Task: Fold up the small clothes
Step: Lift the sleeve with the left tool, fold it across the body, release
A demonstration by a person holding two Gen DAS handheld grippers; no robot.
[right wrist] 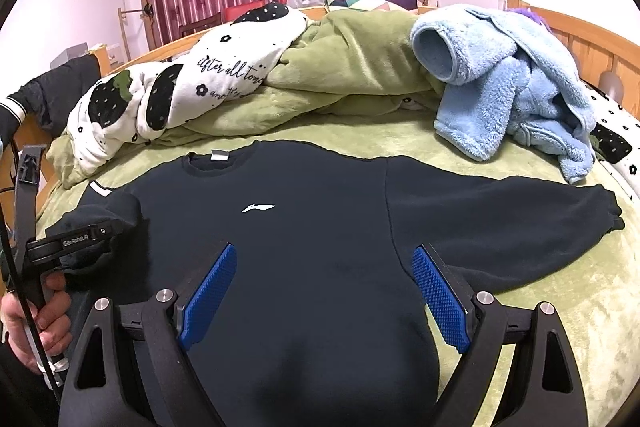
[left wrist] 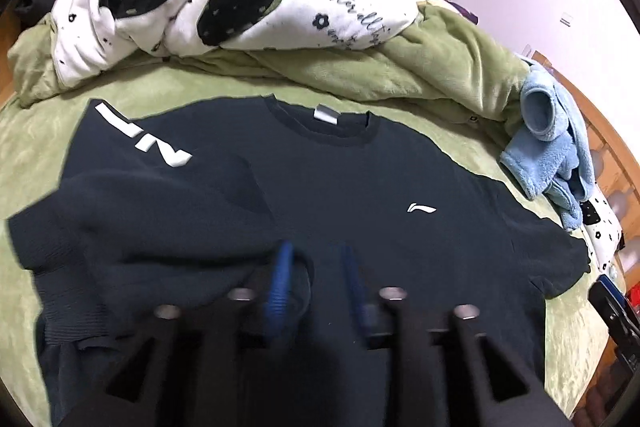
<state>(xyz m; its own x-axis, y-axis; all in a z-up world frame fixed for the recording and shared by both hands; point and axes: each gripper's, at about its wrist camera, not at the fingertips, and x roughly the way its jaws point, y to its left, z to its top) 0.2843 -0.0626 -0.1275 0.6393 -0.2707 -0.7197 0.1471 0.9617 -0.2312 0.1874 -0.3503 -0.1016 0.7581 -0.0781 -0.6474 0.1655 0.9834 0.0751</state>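
A green bed [right wrist: 560,291] carries a dark sweatshirt [right wrist: 320,227] lying flat, chest up, collar away; its one sleeve [left wrist: 152,227] is folded across the chest, pinched in the left gripper [left wrist: 316,279]; the right gripper [right wrist: 324,291] hovers above the hem, jaws wide, holding nothing.

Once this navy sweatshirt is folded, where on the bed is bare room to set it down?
Bare green bed cover shows in front of the navy sweatshirt's outstretched sleeve, and as a narrow strip between the collar and the bunched green blanket. Crowded: the strawberry-print quilt along the far side and the light blue fleece garment at the far right.
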